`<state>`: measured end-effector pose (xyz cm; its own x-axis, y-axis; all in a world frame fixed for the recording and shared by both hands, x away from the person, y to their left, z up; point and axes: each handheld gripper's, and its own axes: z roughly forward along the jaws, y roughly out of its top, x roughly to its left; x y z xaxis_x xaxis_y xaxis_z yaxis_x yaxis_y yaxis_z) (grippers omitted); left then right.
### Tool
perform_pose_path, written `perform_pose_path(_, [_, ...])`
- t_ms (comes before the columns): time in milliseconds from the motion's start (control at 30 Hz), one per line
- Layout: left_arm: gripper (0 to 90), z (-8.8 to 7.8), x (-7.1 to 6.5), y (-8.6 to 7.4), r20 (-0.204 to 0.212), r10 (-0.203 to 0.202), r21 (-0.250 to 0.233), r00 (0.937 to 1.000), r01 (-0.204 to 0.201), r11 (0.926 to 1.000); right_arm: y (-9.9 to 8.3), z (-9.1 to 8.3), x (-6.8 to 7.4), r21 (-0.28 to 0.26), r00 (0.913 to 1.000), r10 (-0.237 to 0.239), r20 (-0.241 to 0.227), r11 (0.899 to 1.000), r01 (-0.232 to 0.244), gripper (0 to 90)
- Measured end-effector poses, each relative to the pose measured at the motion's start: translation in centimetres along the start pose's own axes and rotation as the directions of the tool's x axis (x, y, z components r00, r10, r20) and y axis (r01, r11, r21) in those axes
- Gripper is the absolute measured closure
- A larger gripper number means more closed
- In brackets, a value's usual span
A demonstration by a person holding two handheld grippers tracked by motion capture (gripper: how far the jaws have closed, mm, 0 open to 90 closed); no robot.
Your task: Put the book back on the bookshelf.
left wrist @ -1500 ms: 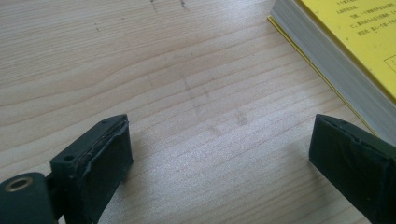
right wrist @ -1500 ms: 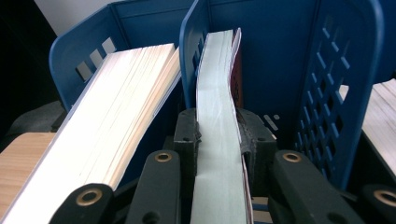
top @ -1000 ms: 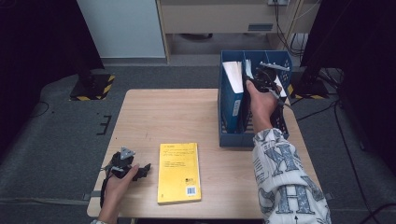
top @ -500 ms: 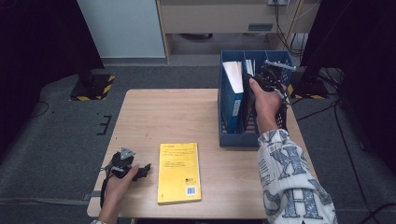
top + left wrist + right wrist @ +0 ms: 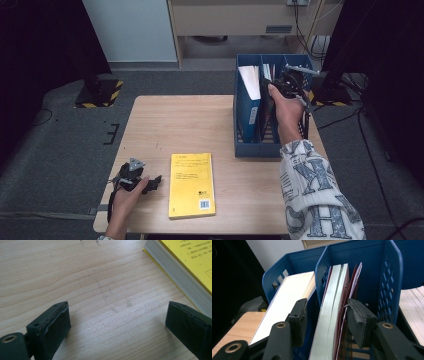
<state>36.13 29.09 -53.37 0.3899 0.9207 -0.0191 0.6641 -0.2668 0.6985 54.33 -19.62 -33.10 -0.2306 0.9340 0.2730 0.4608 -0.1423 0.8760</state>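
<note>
Opening over the last second, the right tongs (image 5: 325, 322) now stand with their jaws apart on either side of a dark red book (image 5: 334, 312) that stands upright in the middle compartment of the blue file rack (image 5: 247, 145); a divider wall lies between the left jaw and the book, and whether the right pad touches the loose pages cannot be told. Seen from the high view, the right hand (image 5: 287, 107) has shifted only slightly at the top of the rack, at the far right of the desk (image 5: 190, 125), with a patterned sleeve (image 5: 315, 195) trailing back to the near edge. A thicker white-edged book (image 5: 287, 307) fills the neighbouring compartment to the left. At the near left corner of the desk the left hand (image 5: 131, 192) keeps its place, its left tongs (image 5: 117, 322) wide open, low over bare wood with nothing between the jaws. Just beside them lies a yellow book (image 5: 191, 183), flat and face up, its page edge close to the right jaw in the left gripper view. Rack and yellow book sit well apart, with open desk between them.
</note>
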Motion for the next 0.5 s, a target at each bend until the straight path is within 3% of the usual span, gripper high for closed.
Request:
perform_pose_path(200, [5.0, 0.0, 0.01, 0.0, 0.0, 0.003, 0.001, 1.0, -0.003, 1.0, 0.05, -0.15, -0.13, 0.005, 0.9999, 0.01, -0.007, 1.0, -0.01, 47.3])
perform_pose_path(500, [4.8, -0.01, -0.01, 0.0, 0.0, 0.01, 0.005, 1.0, -0.01, 0.9999, 0.16, -0.76, -0.5, 0.006, 0.9998, -0.018, -0.008, 1.0, 0.018, 38.3])
